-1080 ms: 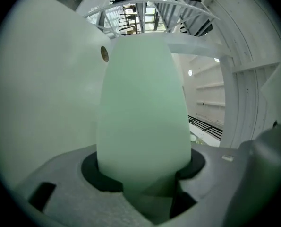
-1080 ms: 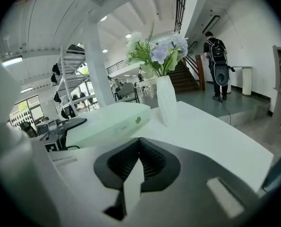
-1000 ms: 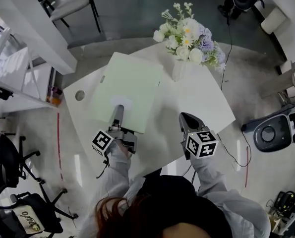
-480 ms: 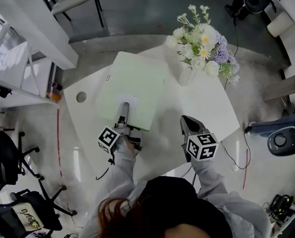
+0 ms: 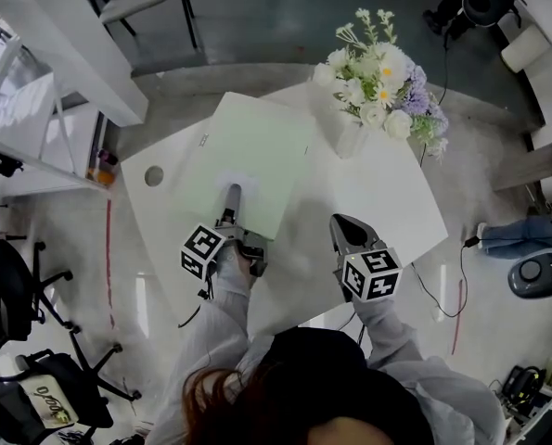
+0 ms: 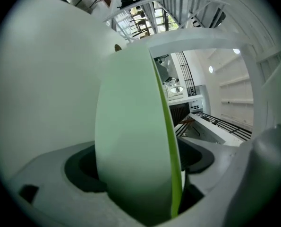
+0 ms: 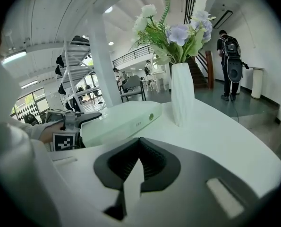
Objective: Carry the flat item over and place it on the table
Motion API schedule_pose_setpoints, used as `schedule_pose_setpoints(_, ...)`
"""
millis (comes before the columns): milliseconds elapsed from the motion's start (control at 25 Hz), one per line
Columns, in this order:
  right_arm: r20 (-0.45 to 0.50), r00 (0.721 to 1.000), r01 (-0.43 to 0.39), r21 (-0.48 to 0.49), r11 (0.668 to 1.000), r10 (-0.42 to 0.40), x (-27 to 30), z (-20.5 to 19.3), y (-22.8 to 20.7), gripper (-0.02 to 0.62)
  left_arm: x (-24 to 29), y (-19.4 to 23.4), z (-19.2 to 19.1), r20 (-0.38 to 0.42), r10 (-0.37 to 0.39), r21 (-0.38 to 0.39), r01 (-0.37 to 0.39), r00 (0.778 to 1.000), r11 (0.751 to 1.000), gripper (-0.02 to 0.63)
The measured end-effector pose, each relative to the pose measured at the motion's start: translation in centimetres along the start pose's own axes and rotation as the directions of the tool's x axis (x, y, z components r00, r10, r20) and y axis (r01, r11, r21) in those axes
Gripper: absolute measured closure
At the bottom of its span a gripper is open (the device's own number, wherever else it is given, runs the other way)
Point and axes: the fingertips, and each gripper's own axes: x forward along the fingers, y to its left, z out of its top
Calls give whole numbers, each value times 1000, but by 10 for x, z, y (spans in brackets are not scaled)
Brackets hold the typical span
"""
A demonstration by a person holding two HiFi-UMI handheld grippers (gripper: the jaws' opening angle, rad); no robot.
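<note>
just been opening: left gripper (image 5: 232, 194) jaws, now loose astride the near edge of the pale green flat case (image 5: 252, 151), lying on the white desk (image 5: 373, 197), 9 o'clock from the flower vase (image 5: 350, 141); right gripper (image 5: 337, 222) closed, empty.

I see light grey sleeves (image 5: 222, 315); the left claw (image 5: 231, 196) and right claw (image 5: 337, 223) are grey, each bearing a black-and-white marker cube (image 5: 204, 251).

Head view steeply down on table (image 5: 378, 193), gripper views low across same table
</note>
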Motion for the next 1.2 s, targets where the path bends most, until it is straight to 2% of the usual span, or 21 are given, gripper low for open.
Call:
schedule_pose_setpoints(80,3,1000,-2,-4,1000,2,-4,0,3,583,1,-4,0,-19,14,18,-13,1000,1000,120)
schedule_pose_setpoints(240,13,1000,-4,-12,1000,5,-10,2,4,583,0,-6,-9,-69,63,11,-63,996,998,55)
schedule_pose_setpoints(440,40,999,-6,-18,1000,7,-19,8,9,583,-10,-3,-24,-146,110,24,-107,983,994,19)
schedule_pose_setpoints(640,62,998,-5,-6,1000,5,-30,2,15,583,-24,6,-31,-184,153,39,-148,971,988,6)
schedule_pose_setpoints(840,84,996,-1,11,1000,0,-44,-8,22,583,-42,7,-37,-198,140,50,-133,970,990,6)
schedule_pose_setpoints(1000,95,995,4,20,1000,-6,-57,-18,30,583,-58,5,-45,-223,104,59,-92,969,994,7)
schedule_pose_setpoints(1200,106,994,12,26,1000,-15,-81,-32,45,583,-86,-8,-52,-246,42,130,-10,968,992,6)
